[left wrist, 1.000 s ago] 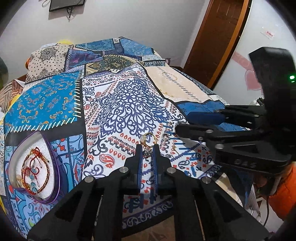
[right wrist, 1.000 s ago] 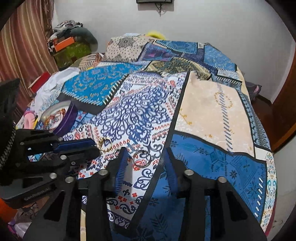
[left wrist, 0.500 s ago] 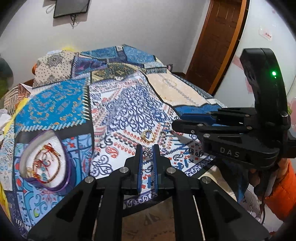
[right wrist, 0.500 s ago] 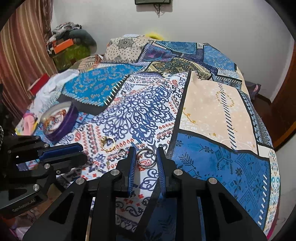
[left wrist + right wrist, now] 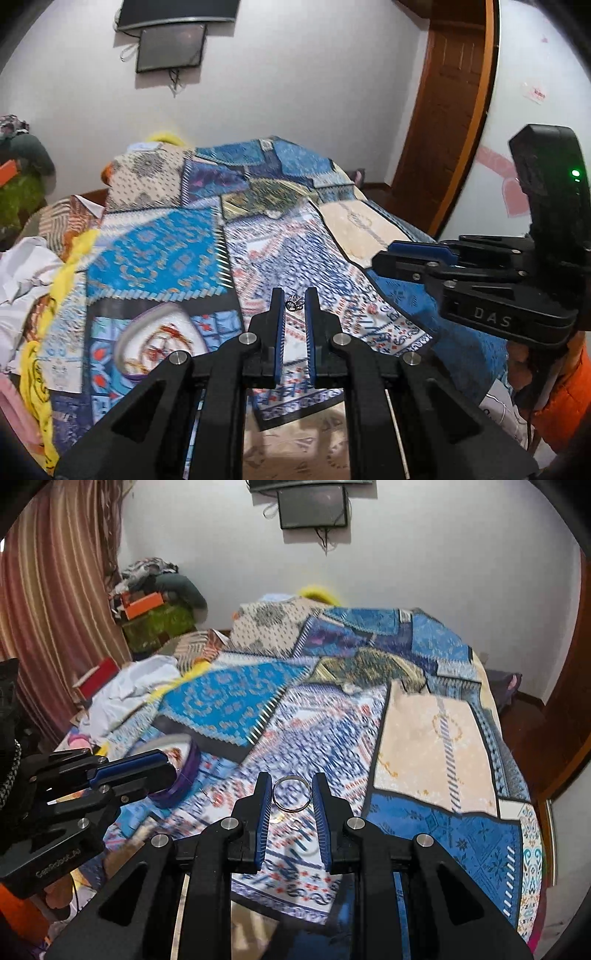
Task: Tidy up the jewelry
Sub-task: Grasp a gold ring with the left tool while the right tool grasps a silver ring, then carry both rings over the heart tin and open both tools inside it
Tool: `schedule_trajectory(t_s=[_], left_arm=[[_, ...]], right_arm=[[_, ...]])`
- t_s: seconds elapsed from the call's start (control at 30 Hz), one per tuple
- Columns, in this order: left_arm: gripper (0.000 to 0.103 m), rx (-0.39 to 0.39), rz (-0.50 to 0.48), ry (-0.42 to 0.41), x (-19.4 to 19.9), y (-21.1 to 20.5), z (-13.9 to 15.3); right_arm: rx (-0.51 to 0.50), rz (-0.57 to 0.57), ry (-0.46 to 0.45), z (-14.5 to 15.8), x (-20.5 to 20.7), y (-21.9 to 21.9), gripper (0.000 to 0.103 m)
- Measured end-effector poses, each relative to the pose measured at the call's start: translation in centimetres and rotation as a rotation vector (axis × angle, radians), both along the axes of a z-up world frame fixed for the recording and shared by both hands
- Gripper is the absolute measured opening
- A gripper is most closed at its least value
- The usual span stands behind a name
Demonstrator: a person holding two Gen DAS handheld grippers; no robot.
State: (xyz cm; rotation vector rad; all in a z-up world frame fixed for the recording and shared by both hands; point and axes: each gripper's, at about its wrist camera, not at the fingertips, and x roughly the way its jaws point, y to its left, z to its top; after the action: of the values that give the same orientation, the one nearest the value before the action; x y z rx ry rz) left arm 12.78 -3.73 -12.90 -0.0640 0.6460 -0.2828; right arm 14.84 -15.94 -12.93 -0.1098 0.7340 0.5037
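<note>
My left gripper (image 5: 294, 301) is shut on a small silver earring (image 5: 294, 304) and holds it above the patterned bedspread (image 5: 325, 266). My right gripper (image 5: 291, 789) is shut on a silver ring (image 5: 291, 794), lifted clear of the bed. A purple heart-shaped jewelry box (image 5: 157, 345) with red and gold bracelets inside lies on the bed to the left of and below my left gripper; it also shows in the right wrist view (image 5: 184, 771), partly hidden behind the left gripper's fingers (image 5: 129, 766). The right gripper shows in the left wrist view (image 5: 413, 258) at the right.
The bed's near edge drops to a patterned floor (image 5: 314, 443). Loose clothes (image 5: 125, 690) are piled at the bed's left side. A wooden door (image 5: 443, 110) stands at the right, a curtain (image 5: 48, 609) at the left.
Both grippers have risen from the bedspread and tilted up. The right gripper closed on the silver ring and lifted it. The left gripper carries the small earring up.
</note>
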Motion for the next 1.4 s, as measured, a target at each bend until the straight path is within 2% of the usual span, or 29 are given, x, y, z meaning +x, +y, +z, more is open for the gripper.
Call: schedule_trajectory(t_s=[0.37, 0.73, 1.13, 1.4], left_arm=[[0.009, 0.004, 0.114, -0.051, -1.7, 4.6, 2.2], [0.009, 0.01, 0.22, -0.072, -2.9, 9.3, 2.6], [0.009, 0.005, 0.284, -0.039, -2.0, 13.0, 0.6], [0.009, -0.008, 0.262, 0.018, 0.3, 12.9, -1.9]], right_arm=[[0.063, 0.071, -0.073, 2.8, -1.6, 3.8, 0.02], [0.091, 0.152, -0.087, 3.0, -1.7, 8.2, 0.02], [0.089, 0.19, -0.033, 1.2, -0.3, 11.4, 0.02], [0.033, 0.221, 0.067, -2.3, 1.3, 13.1, 0.02]])
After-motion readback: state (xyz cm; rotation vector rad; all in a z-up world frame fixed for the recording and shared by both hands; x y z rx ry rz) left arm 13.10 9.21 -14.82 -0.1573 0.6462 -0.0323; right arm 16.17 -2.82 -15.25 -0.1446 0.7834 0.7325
